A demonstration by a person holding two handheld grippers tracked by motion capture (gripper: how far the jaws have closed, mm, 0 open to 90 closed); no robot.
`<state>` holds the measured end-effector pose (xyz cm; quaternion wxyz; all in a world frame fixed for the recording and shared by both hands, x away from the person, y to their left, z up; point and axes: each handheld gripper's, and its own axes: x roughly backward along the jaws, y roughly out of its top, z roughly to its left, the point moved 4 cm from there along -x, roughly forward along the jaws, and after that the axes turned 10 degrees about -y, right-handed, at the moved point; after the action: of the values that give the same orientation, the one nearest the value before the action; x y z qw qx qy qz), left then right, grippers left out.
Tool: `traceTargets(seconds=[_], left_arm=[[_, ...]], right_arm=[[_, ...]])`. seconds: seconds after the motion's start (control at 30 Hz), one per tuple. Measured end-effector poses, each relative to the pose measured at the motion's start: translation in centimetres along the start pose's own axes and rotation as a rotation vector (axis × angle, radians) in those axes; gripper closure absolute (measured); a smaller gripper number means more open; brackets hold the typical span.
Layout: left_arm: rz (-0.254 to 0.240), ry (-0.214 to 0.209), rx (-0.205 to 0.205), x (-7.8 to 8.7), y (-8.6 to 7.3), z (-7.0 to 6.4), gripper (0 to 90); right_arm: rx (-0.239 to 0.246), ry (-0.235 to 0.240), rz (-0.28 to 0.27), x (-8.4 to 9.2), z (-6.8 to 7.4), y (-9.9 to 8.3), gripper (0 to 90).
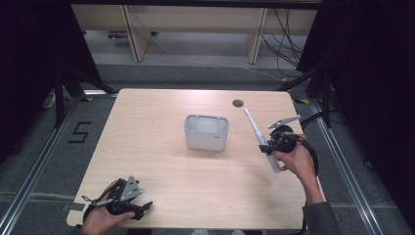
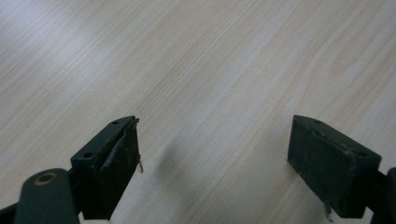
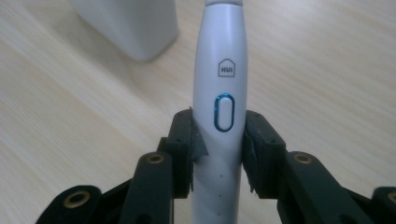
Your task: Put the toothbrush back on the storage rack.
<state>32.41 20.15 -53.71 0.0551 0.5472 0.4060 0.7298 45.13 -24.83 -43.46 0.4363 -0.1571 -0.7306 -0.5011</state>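
Nearest to the camera, at the left front edge of the counter (image 1: 161,205), the left gripper (image 1: 139,209) rests in the person's hand with its fingers (image 2: 109,172) wide apart and nothing between them; in the left gripper view there is bare wood under them. In the middle of the counter stands a grey container (image 1: 206,132), open at the top. To the right of it, the right gripper (image 1: 268,145) holds a white electric toothbrush (image 1: 260,138) lifted above the counter, tilted, with its brush head pointing away toward the far side. The fingers (image 3: 186,149) press on both sides of the handle, just beside the blue-ringed button (image 3: 223,112), so the grip is near the middle of the body. The step in hand seems to be bringing the toothbrush over to the container. To do it well, I think the hand should keep the grip firm, turn the toothbrush more upright, and lower it straight inside the walls.
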Motion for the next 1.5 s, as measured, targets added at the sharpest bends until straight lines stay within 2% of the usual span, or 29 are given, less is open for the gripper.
traceTargets(seconds=[0.03,0.07,0.1,0.13,0.17,0.2,0.23,0.27,0.3,0.33,0.43,0.5,0.63,0.67,0.7,0.73,0.8,0.87,0.9,0.93,0.97,1.07,1.13,1.23,1.33,1.37,1.4,1.43,1.5], left_arm=[[-0.001,0.001,0.002,0.0,0.0,0.0,16.2],[0.001,-0.002,0.001,0.0,0.0,0.0,16.2],[0.002,0.0,0.003,0.0,0.0,0.0,16.2],[0.001,0.0,0.011,-0.1,-0.1,0.0,16.2],[0.001,0.003,0.004,0.0,0.0,0.0,16.2],[-0.004,0.003,0.002,0.0,0.0,0.0,16.2],[-0.002,0.001,0.002,0.0,0.0,0.0,16.2],[-0.002,-0.001,0.007,0.0,0.0,0.0,16.2],[-0.002,0.0,0.011,0.0,0.0,0.0,16.2],[-0.003,0.001,0.007,0.0,0.0,0.0,16.2],[-0.002,0.005,0.007,0.0,0.0,0.1,16.2],[0.0,0.006,0.001,0.0,0.0,0.1,16.2],[-0.003,0.005,0.002,0.1,0.0,0.1,16.2],[-0.001,0.004,0.0,0.1,0.0,0.2,16.2],[-0.002,0.005,0.0,0.1,0.0,0.2,16.2],[-0.005,0.007,0.002,0.1,0.0,0.1,16.2],[-0.005,0.006,0.002,0.1,0.0,0.1,16.2],[-0.006,0.009,0.002,0.1,0.0,0.2,16.2],[-0.006,0.009,0.002,0.1,0.0,0.1,16.2],[-0.01,0.008,0.003,0.1,0.0,0.1,16.2],[-0.009,0.003,0.003,0.1,0.0,0.1,16.2],[-0.005,0.007,0.002,0.1,0.0,0.1,16.2],[-0.011,0.004,0.005,0.1,0.0,0.1,16.2],[-0.003,0.007,0.0,0.1,0.0,0.1,16.2],[-0.006,-0.002,0.002,0.1,0.0,0.0,16.2],[-0.007,0.001,0.009,0.1,0.0,0.0,16.2],[-0.001,0.004,-0.003,0.1,0.0,0.1,16.2],[-0.002,0.005,-0.003,0.1,0.0,0.1,16.2],[-0.006,0.003,-0.002,0.1,0.0,0.1,16.2]], right_arm=[[-0.037,0.008,-0.024,0.2,0.3,0.2,66.5],[-0.045,0.007,-0.048,0.3,0.3,0.5,66.5],[-0.031,0.005,-0.065,0.5,0.3,0.8,66.4],[-0.047,0.006,-0.103,0.5,0.4,1.1,66.5],[-0.039,0.002,-0.124,0.5,0.4,1.4,66.5],[-0.05,0.006,-0.123,0.7,0.6,1.6,66.5],[-0.029,-0.003,-0.149,0.7,0.6,1.9,66.5],[-0.049,0.009,-0.167,0.7,0.8,2.2,66.5],[-0.046,0.005,-0.187,0.7,0.8,2.4,66.4],[-0.057,0.021,-0.21,0.7,0.9,2.7,66.5],[-0.061,0.022,-0.275,0.6,1.1,3.5,66.5],[-0.089,0.022,-0.304,0.5,1.4,3.9,66.5],[-0.087,0.025,-0.368,0.2,1.7,4.8,66.5],[-0.085,0.021,-0.377,0.2,1.7,5.0,66.5],[-0.109,0.044,-0.372,0.2,2.0,5.2,66.5],[-0.095,0.051,-0.398,0.1,2.0,5.6,66.5],[-0.113,0.057,-0.4,0.1,2.2,5.8,66.5],[-0.108,0.053,-0.435,0.1,2.3,6.4,66.5],[-0.135,0.064,-0.439,0.2,2.5,6.6,66.5],[-0.126,0.06,-0.454,0.3,2.4,6.9,66.5],[-0.133,0.086,-0.464,0.3,2.6,7.2,66.5],[-0.147,0.093,-0.488,0.6,3.0,7.9,66.5],[-0.14,0.087,-0.513,0.5,3.2,8.4,66.5],[-0.143,0.087,-0.527,0.5,3.5,9.1,66.5],[-0.162,0.111,-0.535,0.2,3.8,9.8,66.5],[-0.146,0.106,-0.537,0.0,3.8,10.1,66.5],[-0.164,0.111,-0.532,0.0,4.0,10.2,66.5],[-0.162,0.112,-0.546,-0.3,4.1,10.7,66.5],[-0.173,0.126,-0.537,-0.3,4.3,10.8,66.5]])
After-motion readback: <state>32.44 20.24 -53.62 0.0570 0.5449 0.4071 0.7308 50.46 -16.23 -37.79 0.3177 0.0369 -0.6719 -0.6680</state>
